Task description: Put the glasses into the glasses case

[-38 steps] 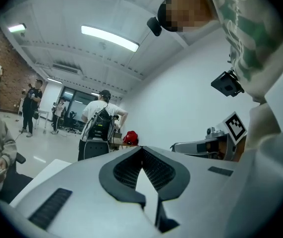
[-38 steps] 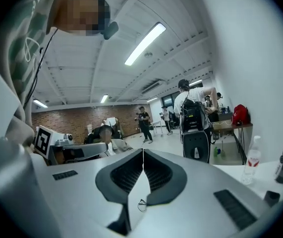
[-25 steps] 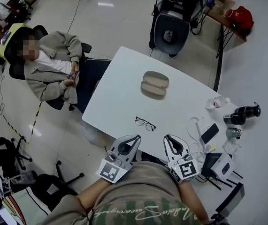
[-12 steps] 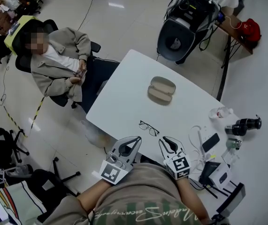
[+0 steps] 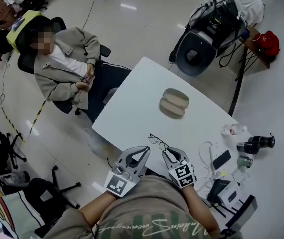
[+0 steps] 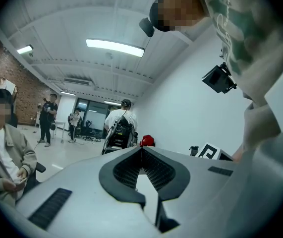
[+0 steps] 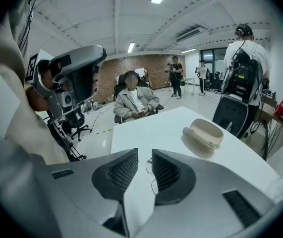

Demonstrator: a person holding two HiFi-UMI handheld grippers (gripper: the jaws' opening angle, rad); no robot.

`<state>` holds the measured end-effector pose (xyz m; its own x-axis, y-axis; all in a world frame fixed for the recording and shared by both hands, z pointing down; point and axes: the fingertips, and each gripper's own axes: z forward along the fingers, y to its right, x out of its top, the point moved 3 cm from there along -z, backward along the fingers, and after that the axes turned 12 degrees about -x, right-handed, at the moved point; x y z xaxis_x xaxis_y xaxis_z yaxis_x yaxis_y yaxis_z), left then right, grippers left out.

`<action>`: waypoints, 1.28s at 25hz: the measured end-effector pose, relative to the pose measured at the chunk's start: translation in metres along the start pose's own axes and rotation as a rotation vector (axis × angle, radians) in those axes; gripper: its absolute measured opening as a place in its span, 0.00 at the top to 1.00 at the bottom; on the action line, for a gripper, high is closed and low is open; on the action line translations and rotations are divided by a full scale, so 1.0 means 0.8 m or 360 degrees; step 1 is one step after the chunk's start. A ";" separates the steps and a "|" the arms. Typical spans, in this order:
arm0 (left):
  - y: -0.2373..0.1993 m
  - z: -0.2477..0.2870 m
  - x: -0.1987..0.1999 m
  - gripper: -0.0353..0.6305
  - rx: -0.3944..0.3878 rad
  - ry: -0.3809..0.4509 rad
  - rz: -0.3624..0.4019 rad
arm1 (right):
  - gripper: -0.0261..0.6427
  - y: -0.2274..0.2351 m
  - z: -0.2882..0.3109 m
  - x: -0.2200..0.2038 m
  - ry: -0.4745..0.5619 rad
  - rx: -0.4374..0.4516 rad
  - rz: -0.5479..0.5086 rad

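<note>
We hold the right hand-held gripper (image 5: 170, 153) released at the glasses (image 5: 157, 141) on the counter (image 5: 132, 108). Our left hand-held gripper (image 5: 140, 152): clenched, empty. Beyond, the glasses case (image 5: 174, 102) lies open.

Glasses (image 5: 157, 142) lie on the table (image 5: 132, 113) near its front edge, just ahead of the right gripper (image 5: 170, 153). The glasses case (image 5: 174, 102) sits farther back, mid-table, well apart from them. The left gripper (image 5: 142, 151) hangs beside the right one, off the table's edge.

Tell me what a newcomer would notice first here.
The open beige oval glasses case lies in the middle of the white table. Nearer, thin black-framed glasses lie by the near edge, just ahead of the right gripper, whose jaws stand apart.
</note>
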<state>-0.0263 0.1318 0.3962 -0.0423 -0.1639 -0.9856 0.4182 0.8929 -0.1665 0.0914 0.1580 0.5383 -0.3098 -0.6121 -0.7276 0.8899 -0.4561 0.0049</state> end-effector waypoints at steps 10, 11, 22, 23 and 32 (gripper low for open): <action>-0.028 0.002 0.002 0.94 -0.0014 -0.0002 0.0034 | 0.86 0.002 0.044 -0.013 -0.0160 0.0018 -0.0216; -0.030 0.004 0.003 0.94 -0.0025 -0.0005 0.0056 | 0.86 0.004 0.048 -0.014 -0.0174 0.0023 -0.0229; -0.047 0.013 0.006 0.94 -0.0082 0.0013 0.0137 | 0.86 0.004 0.090 -0.040 -0.0390 0.0072 -0.0325; -0.050 0.013 0.005 0.94 -0.0082 0.0008 0.0127 | 0.86 0.005 0.093 -0.041 -0.0404 0.0070 -0.0337; -0.067 0.018 -0.004 0.94 -0.0103 0.0008 0.0049 | 0.86 0.008 0.118 -0.060 -0.0554 0.0089 -0.0376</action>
<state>-0.0356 0.0782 0.4090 -0.0351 -0.1340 -0.9904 0.3601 0.9227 -0.1376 0.0802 0.1235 0.6383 -0.6061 -0.6640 -0.4379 0.7644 -0.6385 -0.0900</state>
